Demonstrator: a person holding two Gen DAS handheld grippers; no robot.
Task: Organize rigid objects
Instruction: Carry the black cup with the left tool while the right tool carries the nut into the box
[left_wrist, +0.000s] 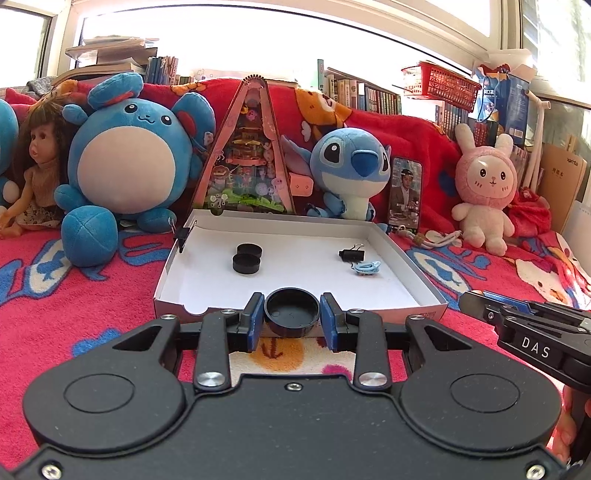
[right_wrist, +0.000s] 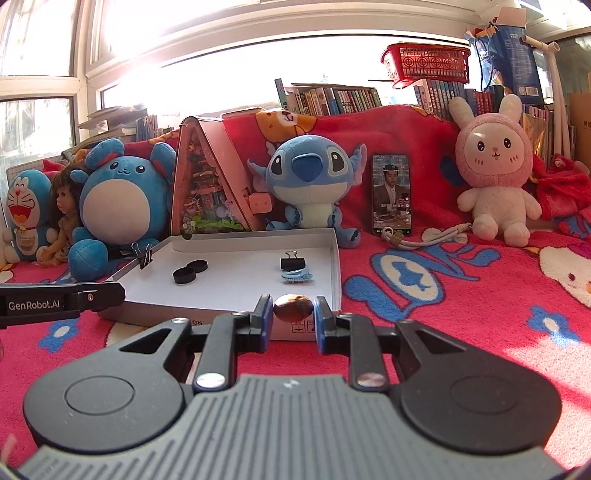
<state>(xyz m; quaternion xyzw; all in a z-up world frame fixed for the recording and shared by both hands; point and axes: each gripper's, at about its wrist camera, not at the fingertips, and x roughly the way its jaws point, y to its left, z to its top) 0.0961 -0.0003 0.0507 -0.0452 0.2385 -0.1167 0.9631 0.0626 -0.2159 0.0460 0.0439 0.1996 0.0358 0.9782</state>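
Left fingers (left_wrist: 291, 321) clamping black cap (left_wrist: 291, 312), right fingers (right_wrist: 293, 317) pinching indistinct brown lump (right_wrist: 293, 307)

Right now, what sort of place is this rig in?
Probably a home bedroom or playroom by a window: soft toys line a red cartoon blanket, with rows of books behind.

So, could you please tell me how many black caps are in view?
3: two black caps touching in the white box, left side; one black cap held in the left hand-held gripper. None seems hidden.
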